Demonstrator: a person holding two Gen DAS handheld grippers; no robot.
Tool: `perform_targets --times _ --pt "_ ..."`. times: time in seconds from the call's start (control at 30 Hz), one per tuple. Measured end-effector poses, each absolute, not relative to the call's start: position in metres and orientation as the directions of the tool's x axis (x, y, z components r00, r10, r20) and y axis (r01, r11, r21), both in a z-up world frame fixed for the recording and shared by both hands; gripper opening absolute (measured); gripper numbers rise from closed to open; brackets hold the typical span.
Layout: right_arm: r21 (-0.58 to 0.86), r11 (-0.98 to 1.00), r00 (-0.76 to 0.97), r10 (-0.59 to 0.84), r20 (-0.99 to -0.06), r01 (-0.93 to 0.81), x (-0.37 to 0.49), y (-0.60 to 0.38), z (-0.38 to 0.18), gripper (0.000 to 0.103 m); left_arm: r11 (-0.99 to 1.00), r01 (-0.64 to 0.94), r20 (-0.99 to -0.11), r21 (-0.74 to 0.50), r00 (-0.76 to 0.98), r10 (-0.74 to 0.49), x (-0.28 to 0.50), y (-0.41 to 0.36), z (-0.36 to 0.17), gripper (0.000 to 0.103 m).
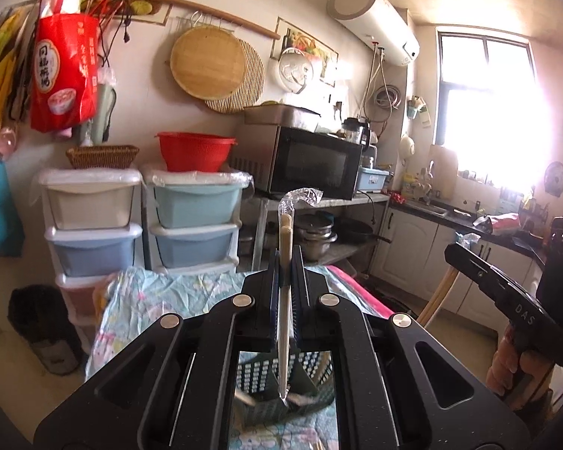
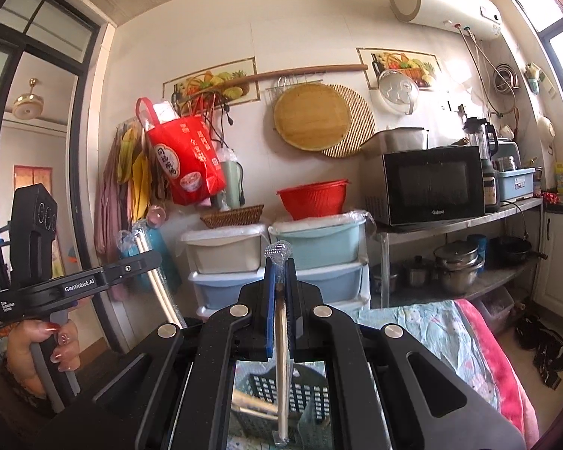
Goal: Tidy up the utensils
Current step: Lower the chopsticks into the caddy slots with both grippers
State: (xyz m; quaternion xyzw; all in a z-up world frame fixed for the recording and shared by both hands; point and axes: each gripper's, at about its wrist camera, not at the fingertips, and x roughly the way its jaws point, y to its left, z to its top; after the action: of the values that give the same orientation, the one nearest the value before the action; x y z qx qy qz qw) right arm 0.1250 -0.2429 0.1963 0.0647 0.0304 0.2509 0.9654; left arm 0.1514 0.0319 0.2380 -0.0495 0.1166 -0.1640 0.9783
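left tongs (image 1: 286, 262) clamp wrapped chopsticks (image 1: 286, 236) upright | right tongs (image 2: 280, 273) likewise

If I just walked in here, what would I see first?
Right in front, each black gripper is shut on a pair of chopsticks in a clear wrapper: the left gripper on one pair, the right gripper on another pair, above a dark plastic basket. Behind them, a bright red bag hangs on the wall and a red colander sits on pastel drawers.
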Motion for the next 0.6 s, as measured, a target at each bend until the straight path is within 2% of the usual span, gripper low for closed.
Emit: perform_targets --times 0.3,0.6 --pt "0.135 0.858 0.866 0.5 0.004 -0.496 0.136 -0.233 0.213 0.005 0.941 0.308 -0.199 -0.142 0.922 -0.332 0.177 0.024 0.248 0.003" --pt "0.087 0.878 0.882 0.47 0.035 -0.471 0.153 -0.219 0.216 0.005 0.955 0.258 -0.222 -0.146 0.932 -0.286 0.206 0.019 0.224 0.003"
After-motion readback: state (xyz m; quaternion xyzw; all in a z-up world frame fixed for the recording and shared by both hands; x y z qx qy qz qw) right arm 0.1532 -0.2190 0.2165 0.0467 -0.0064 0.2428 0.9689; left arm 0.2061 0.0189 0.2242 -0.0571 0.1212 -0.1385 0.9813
